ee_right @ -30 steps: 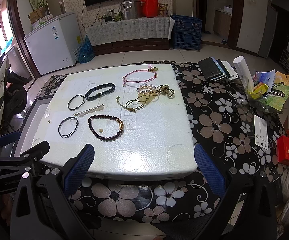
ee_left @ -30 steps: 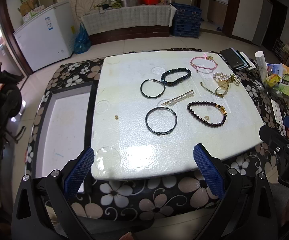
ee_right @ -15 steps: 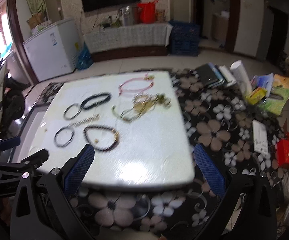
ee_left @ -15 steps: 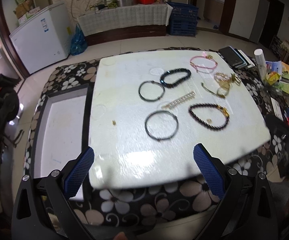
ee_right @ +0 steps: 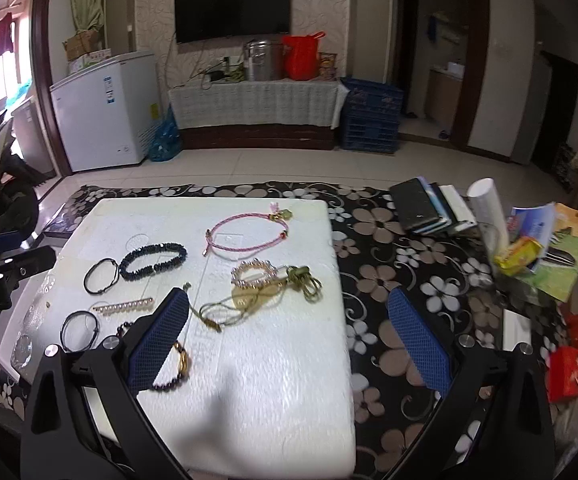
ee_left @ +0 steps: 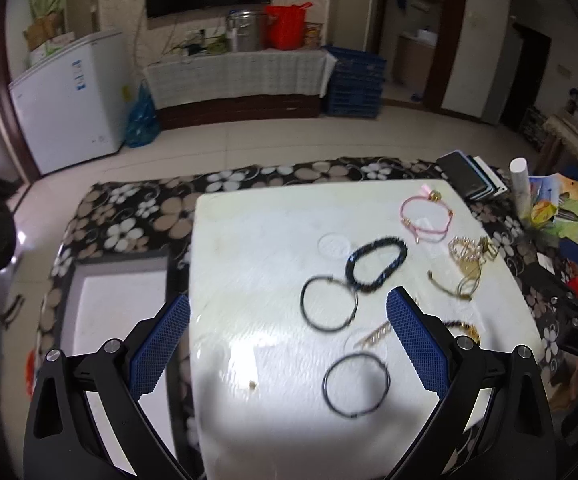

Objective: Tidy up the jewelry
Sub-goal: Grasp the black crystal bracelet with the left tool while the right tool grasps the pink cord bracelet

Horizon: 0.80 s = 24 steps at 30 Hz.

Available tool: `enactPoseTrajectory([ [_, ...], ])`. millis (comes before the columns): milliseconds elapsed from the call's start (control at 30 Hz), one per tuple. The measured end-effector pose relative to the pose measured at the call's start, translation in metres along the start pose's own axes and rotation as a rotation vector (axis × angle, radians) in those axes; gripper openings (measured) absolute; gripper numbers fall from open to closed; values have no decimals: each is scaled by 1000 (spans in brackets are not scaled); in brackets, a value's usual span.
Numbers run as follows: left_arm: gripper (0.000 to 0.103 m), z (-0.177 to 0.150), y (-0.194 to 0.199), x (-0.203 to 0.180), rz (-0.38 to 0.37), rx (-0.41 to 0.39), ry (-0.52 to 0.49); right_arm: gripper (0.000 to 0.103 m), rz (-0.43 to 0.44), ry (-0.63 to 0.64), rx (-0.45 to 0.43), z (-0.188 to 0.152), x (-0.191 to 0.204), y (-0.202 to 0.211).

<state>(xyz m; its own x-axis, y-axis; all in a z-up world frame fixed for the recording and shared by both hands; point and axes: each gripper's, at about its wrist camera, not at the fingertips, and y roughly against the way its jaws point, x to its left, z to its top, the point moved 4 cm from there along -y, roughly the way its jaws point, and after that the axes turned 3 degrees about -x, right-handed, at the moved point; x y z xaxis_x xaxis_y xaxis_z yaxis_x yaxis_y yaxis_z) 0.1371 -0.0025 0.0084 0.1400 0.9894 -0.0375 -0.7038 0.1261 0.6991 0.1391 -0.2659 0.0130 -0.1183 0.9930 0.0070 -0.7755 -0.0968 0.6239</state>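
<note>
Several pieces of jewelry lie on a white foam board (ee_left: 257, 264) (ee_right: 289, 380). There are two thin black bangles (ee_left: 329, 308) (ee_left: 356, 384), a black bead bracelet (ee_left: 376, 264) (ee_right: 153, 261), a pink cord bracelet (ee_left: 425, 218) (ee_right: 247, 230), a pearl bar clip (ee_right: 123, 305), a gold and olive cord cluster (ee_right: 265, 286) (ee_left: 469, 260), and a dark bead bracelet (ee_right: 177, 368), partly hidden behind a finger. My left gripper (ee_left: 287, 348) is open over the board's near part. My right gripper (ee_right: 287, 340) is open above the board's right edge.
The board rests on a black floral tablecloth (ee_right: 401, 264). A white tray with a grey frame (ee_left: 117, 312) lies left of the board. Books (ee_right: 429, 208), a white tube (ee_right: 487, 208) and snack packets (ee_right: 529, 248) crowd the right side. Red boxes (ee_right: 567, 368) sit near the right edge.
Both grippers have moved forward and lower over the board, so the jewelry now lies closer and partly behind the fingers. Both stay open. No jewelry has moved.
</note>
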Motion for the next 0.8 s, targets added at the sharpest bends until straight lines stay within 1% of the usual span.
enactPoseTrajectory([
  [67, 99, 4, -6, -3, -5, -11, -31, 99, 7, -9, 14, 3, -2, -7],
  [100, 99, 6, -9, -6, -29, -11, -47, 99, 7, -15, 26, 5, -4, -13],
  [200, 98, 9, -16, -13, -71, -19, -79, 99, 21, -13, 38, 8, -5, -22],
  [233, 98, 9, -19, -18, -78, -18, -106, 97, 28, -6, 42, 9, -5, -27],
  [300, 98, 9, -23, -28, -97, -24, -155, 88, 46, 11, 56, 12, -4, -35],
  [333, 97, 9, -25, -33, -111, -26, -172, 81, 54, 19, 67, 13, -3, -40],
  [367, 95, 8, -28, -37, -128, -21, -184, 75, 59, 24, 77, 13, -3, -43],
  [400, 89, 7, -30, -42, -150, -13, -196, 71, 71, 25, 90, 14, -4, -48],
  [433, 86, 6, -33, -47, -167, -3, -212, 65, 83, 21, 103, 14, -5, -52],
  [467, 79, 4, -36, -52, -176, 5, -231, 59, 97, 15, 114, 14, -6, -54],
  [500, 75, 3, -38, -56, -180, 10, -248, 57, 115, 8, 123, 15, -6, -58],
  [567, 70, 2, -42, -64, -198, 15, -283, 50, 135, -1, 131, 16, -8, -60],
  [633, 67, 1, -47, -70, -214, 23, -305, 47, 149, -3, 135, 17, -9, -62],
  [700, 60, -1, -54, -74, -227, 41, -322, 45, 159, -9, 136, 18, -10, -63],
  [800, 50, -3, -64, -78, -226, 73, -342, 44, 169, -4, 134, 21, -11, -64],
])
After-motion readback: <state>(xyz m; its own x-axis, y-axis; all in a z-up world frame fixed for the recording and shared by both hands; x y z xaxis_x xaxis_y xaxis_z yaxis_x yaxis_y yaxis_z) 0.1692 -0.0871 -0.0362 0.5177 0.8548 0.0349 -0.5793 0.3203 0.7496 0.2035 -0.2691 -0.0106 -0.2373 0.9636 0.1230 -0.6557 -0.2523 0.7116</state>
